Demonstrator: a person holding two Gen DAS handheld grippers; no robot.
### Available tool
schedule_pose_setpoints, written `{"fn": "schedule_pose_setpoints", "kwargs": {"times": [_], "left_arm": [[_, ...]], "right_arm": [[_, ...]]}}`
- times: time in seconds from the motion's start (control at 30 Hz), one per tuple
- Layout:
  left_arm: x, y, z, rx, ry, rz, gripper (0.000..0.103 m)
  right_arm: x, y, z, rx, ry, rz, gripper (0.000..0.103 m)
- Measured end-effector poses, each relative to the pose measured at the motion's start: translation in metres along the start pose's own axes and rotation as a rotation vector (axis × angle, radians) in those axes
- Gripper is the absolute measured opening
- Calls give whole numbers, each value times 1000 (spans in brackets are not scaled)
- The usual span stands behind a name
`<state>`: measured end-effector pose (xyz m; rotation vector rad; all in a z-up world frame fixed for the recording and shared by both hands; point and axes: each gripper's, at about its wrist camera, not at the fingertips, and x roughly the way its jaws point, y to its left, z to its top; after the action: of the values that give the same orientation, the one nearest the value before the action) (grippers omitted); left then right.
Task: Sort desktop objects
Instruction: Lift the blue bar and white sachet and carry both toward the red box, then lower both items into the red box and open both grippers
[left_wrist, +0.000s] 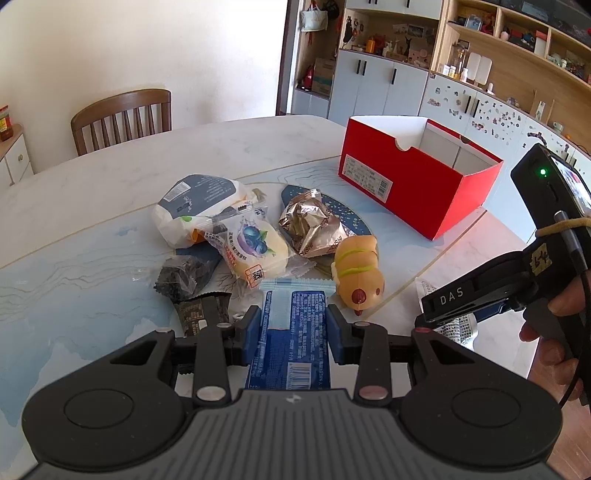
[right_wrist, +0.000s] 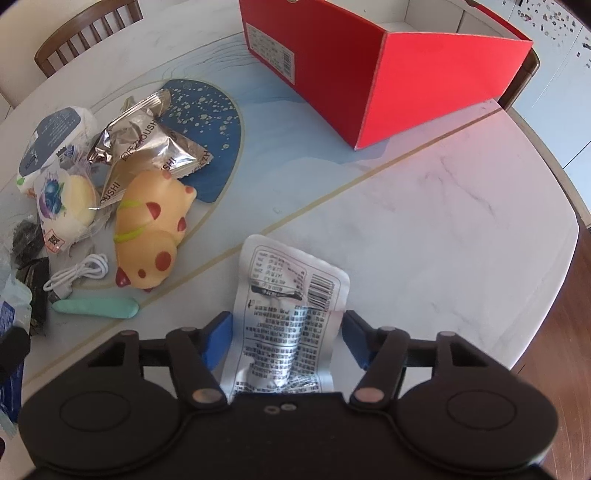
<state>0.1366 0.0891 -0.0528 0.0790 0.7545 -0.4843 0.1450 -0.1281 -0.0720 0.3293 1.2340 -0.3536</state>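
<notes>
Left wrist view: left gripper (left_wrist: 293, 325) has its blue pads (left_wrist: 250, 328) pressed on both sides of a blue packet (left_wrist: 291, 339), so it is clamped on that packet. Just beyond it, on the marble table (left_wrist: 110, 166), sits a pile: yellow pig toy (left_wrist: 358, 273) at right, blueberry bun pack (left_wrist: 251, 247) in the middle, crumpled silver wrapper (left_wrist: 314, 221) behind the toy, white-and-navy bag (left_wrist: 199, 206) at far left, dark snack packs (left_wrist: 188, 280) at near left. Red box (left_wrist: 417, 173), top open, stands far right, well apart from the pile. Right gripper (left_wrist: 448, 325) shows at the right edge with a white pouch under it.

Right wrist view: right gripper (right_wrist: 286, 336) jaws are spread; white printed pouch (right_wrist: 291, 317) lies between them on the table, with a gap on each side, not gripped. Left of it: pig toy (right_wrist: 151, 229), a white cable (right_wrist: 77, 275) and a mint-green stick (right_wrist: 96, 307) near the toy. Silver wrapper (right_wrist: 147, 144) lies farther left, resting partly on a dark blue mat (right_wrist: 218, 129). Red box (right_wrist: 388, 70) is far, centre-right.
</notes>
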Motion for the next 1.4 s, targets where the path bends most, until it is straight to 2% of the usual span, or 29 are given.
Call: {"fn": "schedule_pose_setpoints", "kwargs": {"times": [0.33, 0.63, 1.07, 1.4], "left_arm": [[-4, -21, 13, 34, -5, -7, 36], [0, -55, 37, 32, -24, 30, 35], [20, -116, 89, 35, -68, 57, 36], [46, -154, 138, 73, -114, 71, 36]], "right_arm": [[-32, -16, 5, -54, -66, 31, 63], [-54, -48, 29, -139, -105, 73, 63], [-91, -95, 95, -264, -190, 155, 63], [-98, -129, 156, -299, -246, 190, 63]]}}
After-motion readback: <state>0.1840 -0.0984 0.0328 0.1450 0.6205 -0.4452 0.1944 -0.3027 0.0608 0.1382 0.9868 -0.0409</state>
